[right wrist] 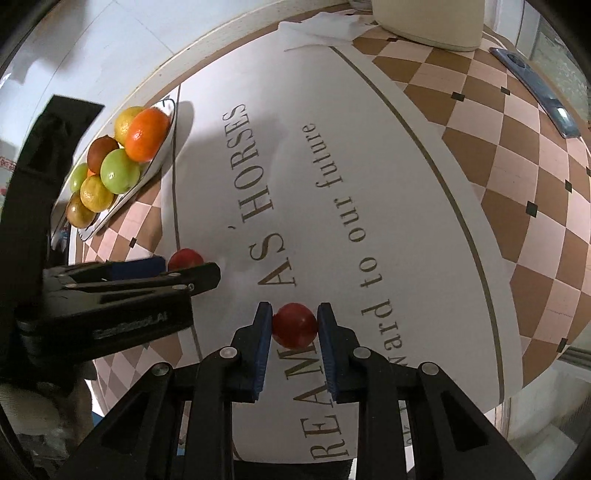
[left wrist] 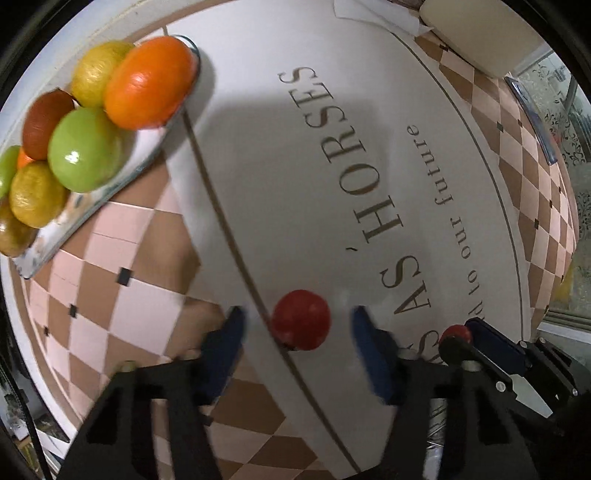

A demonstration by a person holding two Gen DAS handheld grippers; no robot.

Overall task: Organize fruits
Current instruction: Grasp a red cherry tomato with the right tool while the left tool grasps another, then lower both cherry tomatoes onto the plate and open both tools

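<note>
1. Where the white printed mat (left wrist: pixel 258 155) lies over the checked pink-and-brown tabletop (left wrist: pixel 122 295), its brown border line runs just left of the nearer small red round fruit (left wrist: pixel 301 319), and bare mat spreads beyond that fruit up to the lettering.
2. Far left of this fruit, a white rectangular tray (left wrist: pixel 74 214) rests partly on the mat's edge, piled with an orange round fruit (left wrist: pixel 149 81), a green round fruit (left wrist: pixel 85 149), yellow ones and a dark red one.
3. Around the same red fruit the left gripper (left wrist: pixel 297 321) stands released, its blue pads well apart from it on both sides.
4. Right of it, the right gripper (right wrist: pixel 294 325) is clenched on a second small red round fruit (right wrist: pixel 295 326), both pads touching it, on the mat's lettering.
5. From the right wrist view the left gripper's black body crowds the space left of the held fruit.
6. Far beyond, at the mat's top edge, sit a cream rounded container (right wrist: pixel 428 22) and a white crumpled cloth (right wrist: pixel 321 29).
</note>
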